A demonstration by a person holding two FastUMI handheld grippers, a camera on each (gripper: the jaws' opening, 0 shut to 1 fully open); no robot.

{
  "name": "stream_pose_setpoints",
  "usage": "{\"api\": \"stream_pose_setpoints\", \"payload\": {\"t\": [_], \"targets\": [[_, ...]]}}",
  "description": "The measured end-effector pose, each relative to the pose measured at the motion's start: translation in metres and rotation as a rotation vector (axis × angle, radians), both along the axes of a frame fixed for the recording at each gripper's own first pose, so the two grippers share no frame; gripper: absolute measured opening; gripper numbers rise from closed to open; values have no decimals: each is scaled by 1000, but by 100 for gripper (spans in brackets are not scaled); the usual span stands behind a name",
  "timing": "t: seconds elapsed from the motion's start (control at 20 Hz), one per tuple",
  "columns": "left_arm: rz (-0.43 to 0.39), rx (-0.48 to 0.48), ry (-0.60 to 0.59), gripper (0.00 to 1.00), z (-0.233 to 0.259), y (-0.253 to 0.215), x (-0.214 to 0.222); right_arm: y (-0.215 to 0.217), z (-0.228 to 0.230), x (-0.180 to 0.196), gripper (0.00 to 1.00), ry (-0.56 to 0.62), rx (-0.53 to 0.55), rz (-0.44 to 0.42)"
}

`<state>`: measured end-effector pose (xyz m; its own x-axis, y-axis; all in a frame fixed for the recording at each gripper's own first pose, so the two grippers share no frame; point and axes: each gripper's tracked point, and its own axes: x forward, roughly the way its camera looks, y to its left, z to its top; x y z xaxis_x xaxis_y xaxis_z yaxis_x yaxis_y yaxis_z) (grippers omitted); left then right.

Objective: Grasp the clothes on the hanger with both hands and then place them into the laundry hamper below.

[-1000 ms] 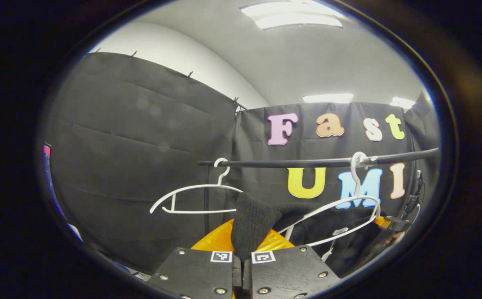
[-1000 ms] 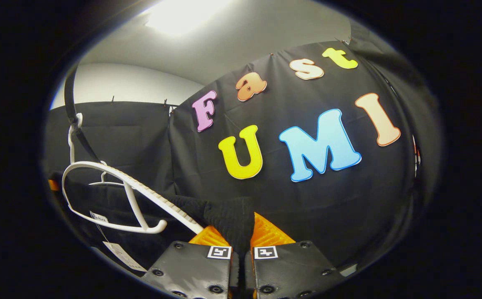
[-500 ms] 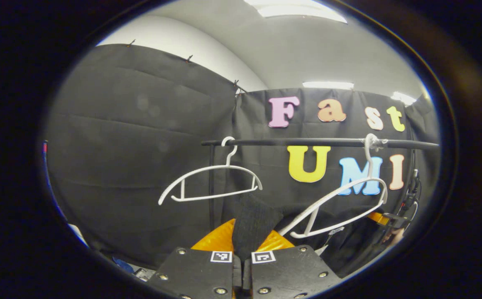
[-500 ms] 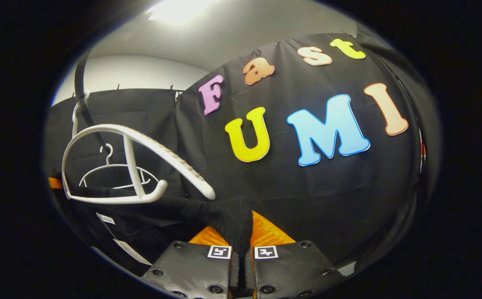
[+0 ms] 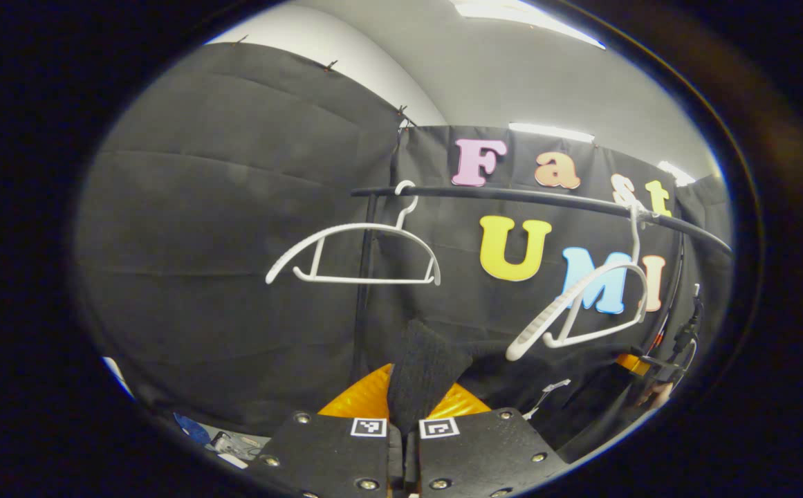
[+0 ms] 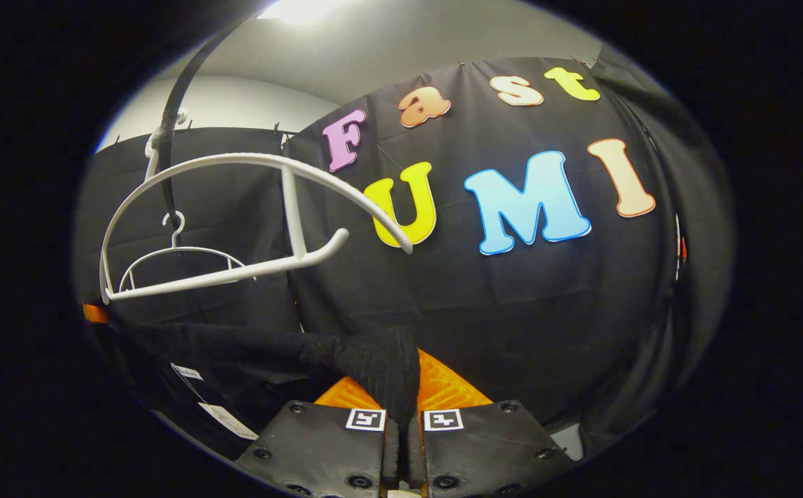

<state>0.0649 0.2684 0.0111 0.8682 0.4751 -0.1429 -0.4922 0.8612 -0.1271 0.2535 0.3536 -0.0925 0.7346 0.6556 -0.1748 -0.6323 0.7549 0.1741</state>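
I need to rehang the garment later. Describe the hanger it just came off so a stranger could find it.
Find the black rail crossing the booth's wall. Two white hangers hang from it. Take the tilted hanger directly above the black garment held by both claws; the other hanger hangs level at the rail's end.

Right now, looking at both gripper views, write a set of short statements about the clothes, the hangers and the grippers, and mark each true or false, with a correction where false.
1. The left gripper is shut on the black garment. True.
2. The right gripper is open, holding nothing. False: it pinches the same dark fabric.
3. Two white hangers hang on the rail. True: the far hanger and the near hanger.
4. The garment is draped over the near hanger. False: the hanger is bare, the cloth below it.
5. The hangers are black. False: white.
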Motion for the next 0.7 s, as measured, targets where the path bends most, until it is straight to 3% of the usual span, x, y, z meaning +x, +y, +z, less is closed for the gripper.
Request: {"api": "stream_pose_setpoints", "payload": {"t": [0.2,0.35,0.4,0.45,0.7], "targets": [[-78,-59,15,2,-25,15,1,-17,-16,-28,6,28,-85,-76],[-167,-45,52,2,-53,25,-4,-35,-21,-56,6,16,-154,-138],[-202,-45,70,5,-65,23,-8,-40,-24,-67,2,24,-175,-160],[-243,-54,83,2,-77,21,-12,-46,-30,-78,6,44,-196,-178],[-404,-76,158,2,-138,-5,-6,-71,-54,-131,7,131,-242,-252]]}}
